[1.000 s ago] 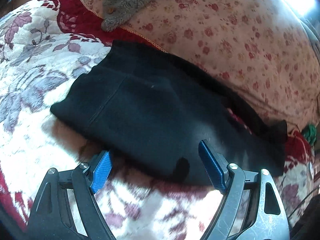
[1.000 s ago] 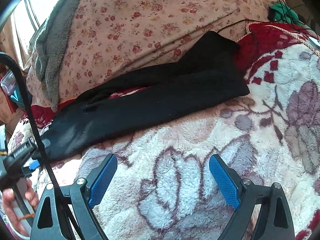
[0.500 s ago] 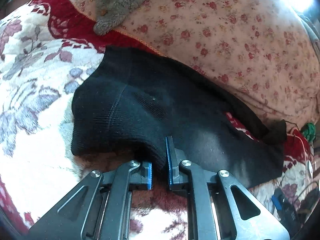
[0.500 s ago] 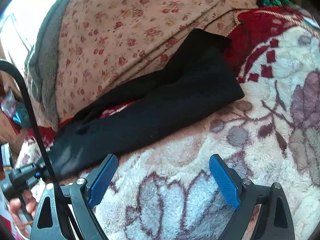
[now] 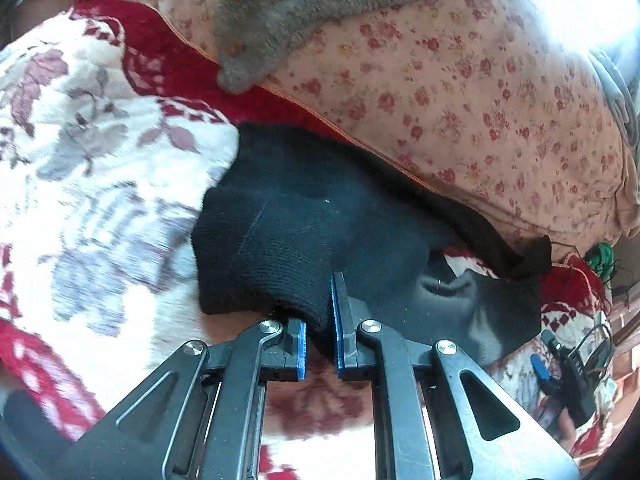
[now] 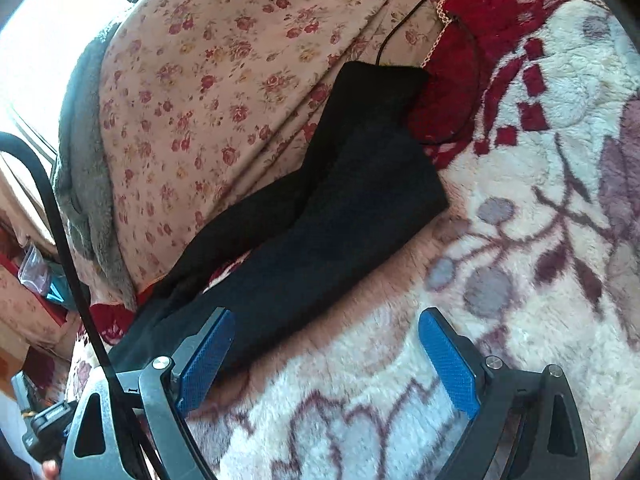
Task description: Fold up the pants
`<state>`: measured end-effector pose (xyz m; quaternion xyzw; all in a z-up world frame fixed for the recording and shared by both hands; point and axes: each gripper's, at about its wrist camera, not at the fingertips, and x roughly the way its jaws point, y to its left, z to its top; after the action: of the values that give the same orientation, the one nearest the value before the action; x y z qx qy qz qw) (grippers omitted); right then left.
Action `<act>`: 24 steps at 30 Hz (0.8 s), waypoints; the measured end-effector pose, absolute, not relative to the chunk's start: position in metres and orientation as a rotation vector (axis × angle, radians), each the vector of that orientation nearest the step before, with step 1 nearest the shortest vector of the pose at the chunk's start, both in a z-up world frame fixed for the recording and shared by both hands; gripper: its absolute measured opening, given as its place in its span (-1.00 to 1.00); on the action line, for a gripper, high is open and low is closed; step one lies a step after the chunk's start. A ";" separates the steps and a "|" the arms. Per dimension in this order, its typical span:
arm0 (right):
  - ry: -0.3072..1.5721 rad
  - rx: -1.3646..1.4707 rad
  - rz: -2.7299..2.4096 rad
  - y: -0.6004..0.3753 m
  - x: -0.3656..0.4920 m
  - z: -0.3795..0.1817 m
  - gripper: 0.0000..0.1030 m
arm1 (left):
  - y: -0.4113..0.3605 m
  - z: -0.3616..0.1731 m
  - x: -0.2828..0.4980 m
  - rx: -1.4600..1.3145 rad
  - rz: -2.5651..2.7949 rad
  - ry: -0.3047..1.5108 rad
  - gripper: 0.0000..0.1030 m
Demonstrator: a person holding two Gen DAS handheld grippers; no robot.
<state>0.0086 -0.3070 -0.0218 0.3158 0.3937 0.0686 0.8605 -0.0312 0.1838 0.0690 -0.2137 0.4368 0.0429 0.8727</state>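
Observation:
Black knit pants (image 5: 320, 232) lie along the back of a floral blanket, against a flowered quilt. My left gripper (image 5: 318, 336) is shut on the near edge of the pants at the waist end, and the cloth bunches up and lifts at the blue pads. In the right wrist view the pants (image 6: 352, 208) stretch from upper right down to lower left. My right gripper (image 6: 326, 360) is open and empty just above the blanket, its left pad (image 6: 206, 360) over the near edge of a pant leg.
A white and red floral fleece blanket (image 6: 520, 240) covers the bed. A pink flowered quilt (image 5: 460, 92) rises behind the pants, with a grey fleece garment (image 5: 288, 12) on top. A thin black cable (image 6: 404, 24) runs past the leg end. Green yarn (image 5: 600, 254) sits at the right.
My left gripper closed on the waist edge of the pants and has pulled it up and to the right, bunching the cloth. My right gripper moved closer to the pant leg, still open.

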 end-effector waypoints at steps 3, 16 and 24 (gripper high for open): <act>0.824 0.663 0.155 -0.306 0.019 -0.023 0.80 | 0.196 0.072 -0.035 -0.437 0.120 0.911 -0.83; 0.744 0.795 0.158 -0.337 0.043 -0.032 -0.89 | 0.198 0.066 -0.037 -0.400 0.161 0.918 -0.83; 0.673 0.684 0.166 -0.333 0.008 0.007 -0.92 | 0.197 0.080 -0.045 -0.399 0.134 0.900 -0.83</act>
<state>0.0083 -0.3332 0.0070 0.3285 0.3233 0.0796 0.8839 -0.0454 0.1971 0.0804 -0.1916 0.4319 0.0641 0.8790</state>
